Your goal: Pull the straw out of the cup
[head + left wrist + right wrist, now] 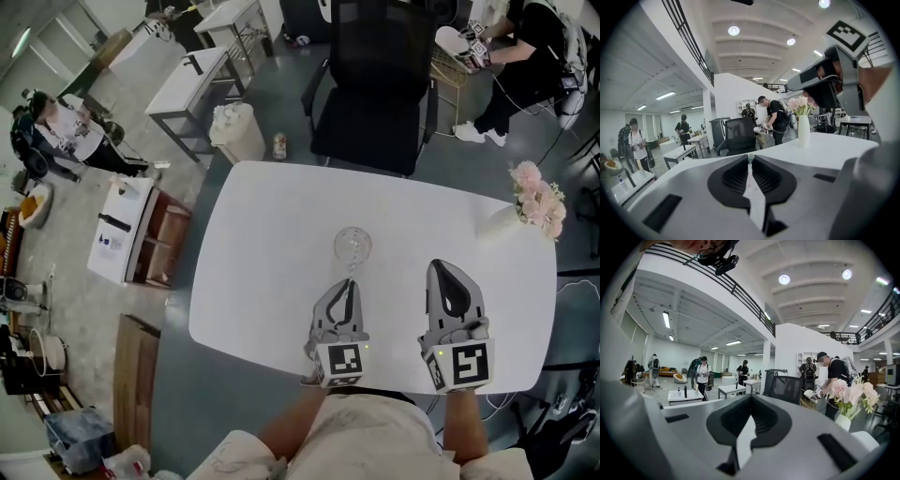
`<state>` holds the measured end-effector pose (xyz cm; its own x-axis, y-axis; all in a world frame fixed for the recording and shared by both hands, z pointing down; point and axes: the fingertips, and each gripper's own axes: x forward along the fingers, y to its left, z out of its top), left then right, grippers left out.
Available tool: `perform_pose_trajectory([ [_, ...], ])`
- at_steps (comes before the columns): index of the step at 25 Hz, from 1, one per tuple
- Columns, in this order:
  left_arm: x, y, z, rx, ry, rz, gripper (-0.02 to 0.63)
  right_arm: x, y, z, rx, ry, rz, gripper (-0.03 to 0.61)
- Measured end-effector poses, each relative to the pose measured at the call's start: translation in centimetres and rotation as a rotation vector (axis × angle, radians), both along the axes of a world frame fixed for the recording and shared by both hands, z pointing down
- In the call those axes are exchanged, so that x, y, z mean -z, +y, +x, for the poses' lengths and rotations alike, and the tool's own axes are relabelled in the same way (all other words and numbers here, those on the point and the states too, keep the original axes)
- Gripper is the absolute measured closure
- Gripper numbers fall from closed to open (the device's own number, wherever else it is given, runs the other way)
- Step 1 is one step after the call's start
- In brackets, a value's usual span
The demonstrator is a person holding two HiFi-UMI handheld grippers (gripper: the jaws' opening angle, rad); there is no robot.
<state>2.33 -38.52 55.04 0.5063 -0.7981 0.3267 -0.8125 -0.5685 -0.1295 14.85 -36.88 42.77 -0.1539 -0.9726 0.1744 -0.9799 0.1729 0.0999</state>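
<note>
Your left hand-held gripper (348,283) is clamped on the thin straw (749,163), just beside the cup (352,246) on the worktop (262,281). The right hand-held gripper (454,298) has its jaws together, empty. The straw seems light and easy to crush: grip gently, pull straight.

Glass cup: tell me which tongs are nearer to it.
Left. The left tongs, gripping the straw, sit just at the cup's near edge; the right tongs hang off to its right, apart.
</note>
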Motion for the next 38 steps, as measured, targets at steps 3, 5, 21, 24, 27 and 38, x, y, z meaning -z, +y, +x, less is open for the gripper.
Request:
perform_pose_trajectory([
  [3,1.5,1.1,-0.5,0.013,0.018,0.022,0.589,0.5,1.5,0.1,-0.004,0.001,0.012,0.578],
  [5,2.7,1.9,-0.7,0.025,0.038,0.037,0.589,0.8,2.6,0.3,-0.012,0.003,0.017,0.578],
  [21,14.9,9.6,-0.8,0.057,0.156,0.274,0.589,4.1,11.6,3.1,-0.027,-0.015,0.119,0.578],
  [24,17.0,11.4,-1.1,0.067,0.172,0.322,0.589,5.2,13.3,3.2,-0.028,-0.002,0.150,0.578],
  [27,18.3,13.1,-1.3,0.082,0.194,0.350,0.589,5.8,14.9,3.7,-0.030,0.012,0.175,0.578],
  [38,20.7,16.0,-2.2,0.108,0.231,0.415,0.589,7.6,17.7,6.4,-0.083,0.059,0.252,0.578],
])
